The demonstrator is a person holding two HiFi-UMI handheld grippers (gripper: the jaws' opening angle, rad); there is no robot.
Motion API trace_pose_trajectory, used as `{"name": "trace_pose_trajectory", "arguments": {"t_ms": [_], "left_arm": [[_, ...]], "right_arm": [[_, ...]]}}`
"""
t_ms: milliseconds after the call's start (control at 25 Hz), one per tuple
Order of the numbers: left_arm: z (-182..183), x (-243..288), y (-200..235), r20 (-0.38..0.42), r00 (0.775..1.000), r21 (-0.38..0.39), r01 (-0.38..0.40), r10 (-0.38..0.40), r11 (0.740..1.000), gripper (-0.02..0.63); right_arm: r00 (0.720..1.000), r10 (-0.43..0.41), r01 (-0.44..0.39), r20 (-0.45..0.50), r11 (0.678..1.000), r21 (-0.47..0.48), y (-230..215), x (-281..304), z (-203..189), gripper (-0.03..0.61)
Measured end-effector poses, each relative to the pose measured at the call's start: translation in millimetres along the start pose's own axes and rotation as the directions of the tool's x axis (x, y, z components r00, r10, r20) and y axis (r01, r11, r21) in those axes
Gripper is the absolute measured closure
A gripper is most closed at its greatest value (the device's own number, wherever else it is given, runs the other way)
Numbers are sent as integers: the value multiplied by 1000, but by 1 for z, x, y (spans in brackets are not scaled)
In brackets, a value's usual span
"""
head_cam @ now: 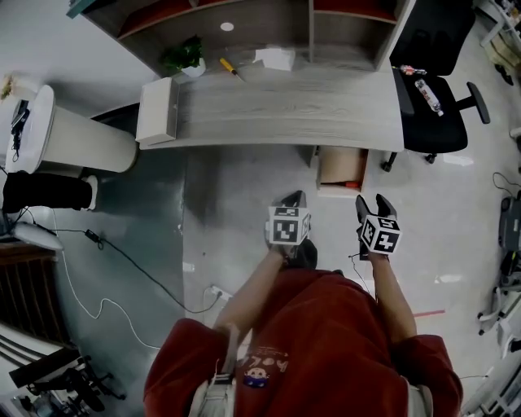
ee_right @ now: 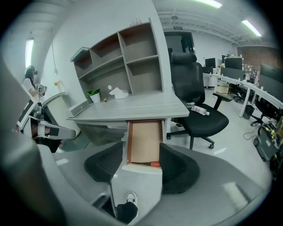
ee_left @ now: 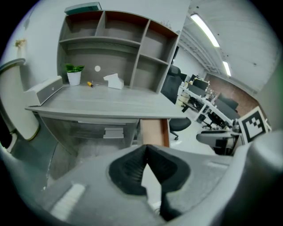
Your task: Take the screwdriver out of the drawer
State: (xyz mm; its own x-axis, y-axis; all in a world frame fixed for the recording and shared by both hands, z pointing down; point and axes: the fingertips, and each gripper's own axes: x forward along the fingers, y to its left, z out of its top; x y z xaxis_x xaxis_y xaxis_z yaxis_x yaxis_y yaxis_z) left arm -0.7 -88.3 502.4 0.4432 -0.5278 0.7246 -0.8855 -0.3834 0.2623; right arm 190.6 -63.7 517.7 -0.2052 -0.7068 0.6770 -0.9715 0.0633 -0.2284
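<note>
The left hand-held gripper (head_cam: 293, 200) hangs above the floor (head_cam: 236, 195) in front of the tabletop (head_cam: 285, 114), its jaws together with the tips touching and nothing between them. Along the tabletop from the left are a white oblong box (head_cam: 157, 110) at the end, a small potted plant (head_cam: 186, 57), a yellow-handled tool (head_cam: 229, 67) and a white tissue box (head_cam: 275, 58). The last 3 sit near the back of the shelf unit (head_cam: 244, 24). Under the tabletop's right part, 1 drawer (head_cam: 342, 163) stands open. The screwdriver (ee_right: 151, 163) (orange handle, dark shaft) lies crosswise inside it, just behind the front panel. The right hand-held gripper (head_cam: 374, 205) is held near the drawer's front, apart from it, with its jaws spread wide and empty. The drawer shows between them in the right gripper view. Further right, a black office chair (head_cam: 435, 89) has a bottle (head_cam: 429, 96) lying on its seat.
</note>
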Motion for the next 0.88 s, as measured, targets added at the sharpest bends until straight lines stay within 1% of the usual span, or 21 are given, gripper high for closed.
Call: {"name": "trace_pose_trajectory", "arguments": {"t_ms": [280, 400, 640, 880], "left_arm": [[27, 21, 38, -30, 999, 37, 40, -39, 999, 614], [29, 32, 45, -48, 997, 53, 56, -53, 997, 614], [25, 41, 49, -66, 995, 47, 75, -72, 996, 614], [19, 54, 52, -73, 995, 33, 69, -66, 997, 614]], "right_arm": [[1000, -9, 9, -9, 1000, 11, 24, 39, 22, 336], [1000, -22, 23, -18, 1000, 19, 25, 49, 22, 336], [998, -34, 35, -58, 999, 8, 20, 62, 12, 336], [994, -29, 24, -104, 999, -41, 5, 83, 3, 336]]}}
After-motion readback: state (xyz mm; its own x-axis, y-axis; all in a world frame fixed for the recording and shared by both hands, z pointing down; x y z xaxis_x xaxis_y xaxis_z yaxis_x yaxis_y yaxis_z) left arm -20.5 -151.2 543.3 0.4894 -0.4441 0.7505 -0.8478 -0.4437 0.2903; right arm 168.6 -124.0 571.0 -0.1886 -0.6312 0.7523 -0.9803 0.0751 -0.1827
